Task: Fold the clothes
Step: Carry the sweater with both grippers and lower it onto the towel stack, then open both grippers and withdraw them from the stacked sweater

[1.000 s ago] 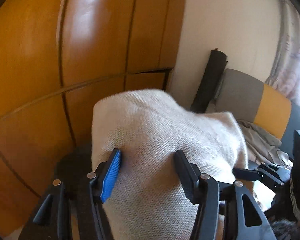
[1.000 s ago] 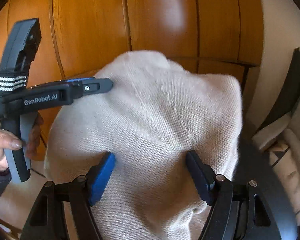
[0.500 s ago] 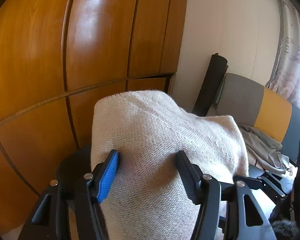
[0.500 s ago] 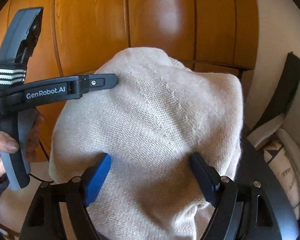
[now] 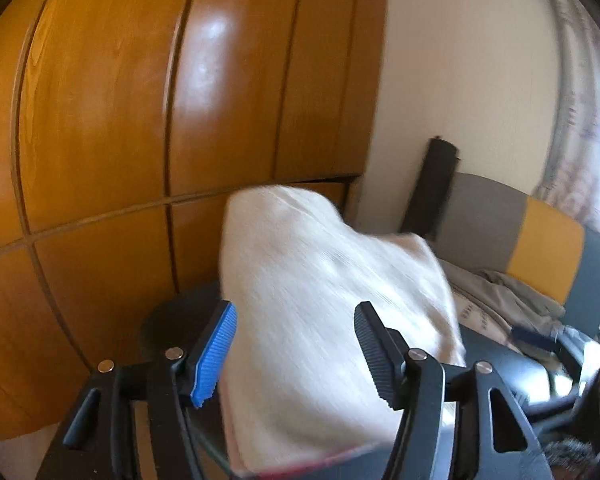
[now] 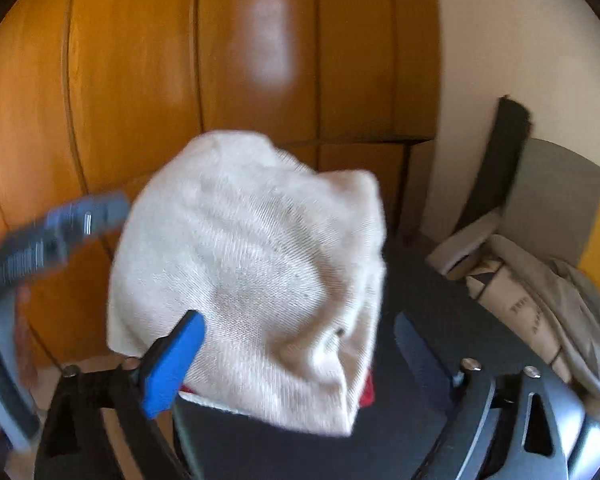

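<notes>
While my right gripper (image 6: 296,364) has just been opening, its right pad clear of the cream knit garment (image 6: 256,256), my left gripper (image 5: 296,348) stands spread around it, contact unclear; garment sits on the black stool (image 6: 440,288).

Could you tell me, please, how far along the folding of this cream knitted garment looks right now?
Done: the cream knitted garment already sits as a bundled, folded stack on the dark round surface.
In hand: the right gripper has just been opening, its right finger clear of the cloth; the left gripper has also been opening around the bundle.
Left: a grey garment lies crumpled on the sofa.
</notes>
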Tool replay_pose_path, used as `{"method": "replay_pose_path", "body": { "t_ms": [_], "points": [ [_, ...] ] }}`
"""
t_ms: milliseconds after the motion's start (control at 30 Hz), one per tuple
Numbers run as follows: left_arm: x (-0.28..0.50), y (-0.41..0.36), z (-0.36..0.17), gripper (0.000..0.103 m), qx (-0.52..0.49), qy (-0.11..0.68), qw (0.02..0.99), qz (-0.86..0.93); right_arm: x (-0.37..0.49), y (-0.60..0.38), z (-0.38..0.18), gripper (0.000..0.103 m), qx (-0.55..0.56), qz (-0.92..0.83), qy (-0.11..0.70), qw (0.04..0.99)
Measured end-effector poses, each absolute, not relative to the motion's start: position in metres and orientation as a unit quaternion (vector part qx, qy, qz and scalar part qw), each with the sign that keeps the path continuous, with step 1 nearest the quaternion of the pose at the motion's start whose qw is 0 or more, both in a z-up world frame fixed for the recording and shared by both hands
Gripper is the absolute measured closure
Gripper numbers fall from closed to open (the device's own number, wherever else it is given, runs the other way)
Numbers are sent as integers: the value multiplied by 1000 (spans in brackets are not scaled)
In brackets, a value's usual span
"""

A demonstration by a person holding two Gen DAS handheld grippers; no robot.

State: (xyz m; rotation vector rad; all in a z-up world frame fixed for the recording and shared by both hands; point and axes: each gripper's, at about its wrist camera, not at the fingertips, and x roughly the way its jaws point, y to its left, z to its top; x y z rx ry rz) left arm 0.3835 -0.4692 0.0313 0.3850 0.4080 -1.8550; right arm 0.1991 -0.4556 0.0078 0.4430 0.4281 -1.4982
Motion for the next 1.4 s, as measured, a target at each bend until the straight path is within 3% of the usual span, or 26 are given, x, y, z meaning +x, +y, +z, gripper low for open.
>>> {"method": "replay_pose_path", "body": {
  "t_ms": [133,367,467,567,733,1167,1267,1400],
  "points": [
    [370,-429,22,41,183,160,573,-783,190,-420,44,0,185,-724,163,644],
    [351,-361,28,43,181,105,581,-786,168,-374,37,0,269,-713,164,626],
    [340,-342,39,49,191,66,565,-800,174,-330,51,0,195,-766,171,588],
    [342,-341,51,50,190,110,480,-849,183,-306,59,0,122,-804,167,558],
    [342,-341,55,50,188,106,566,-796,192,-292,63,0,93,-804,182,559],
    [334,-342,47,45,241,106,577,-773,198,-307,38,0,163,-792,182,559],
    [337,-344,50,54,229,115,579,-774,202,-306,40,0,156,-790,177,566],
    [347,-344,50,54,210,104,606,-760,207,-298,45,0,145,-784,181,576]
  ]
}}
